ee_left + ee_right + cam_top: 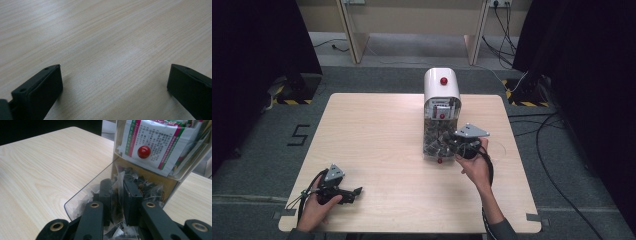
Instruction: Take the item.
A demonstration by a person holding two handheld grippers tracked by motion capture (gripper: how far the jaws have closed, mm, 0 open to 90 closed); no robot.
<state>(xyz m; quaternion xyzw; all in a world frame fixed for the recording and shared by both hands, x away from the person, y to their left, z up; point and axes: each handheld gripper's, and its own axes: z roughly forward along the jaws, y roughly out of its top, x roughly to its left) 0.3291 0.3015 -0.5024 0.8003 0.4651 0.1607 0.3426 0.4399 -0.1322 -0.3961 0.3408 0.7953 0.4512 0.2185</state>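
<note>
Two grippers are in use. Left gripper rests idle at the near left of the table, jaws wide apart and empty. Right gripper reaches into the open lower bin of the dispenser at centre, jaws clamped on a clear sachet. Risk: neighbouring sachets may snag and spill out during withdrawal. Right hand angles forward and left.

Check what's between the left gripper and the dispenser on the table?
Nothing: in the high view only bare tabletop lies between the left gripper and the dispenser. The left gripper view shows plain wood between its open fingers.
</note>
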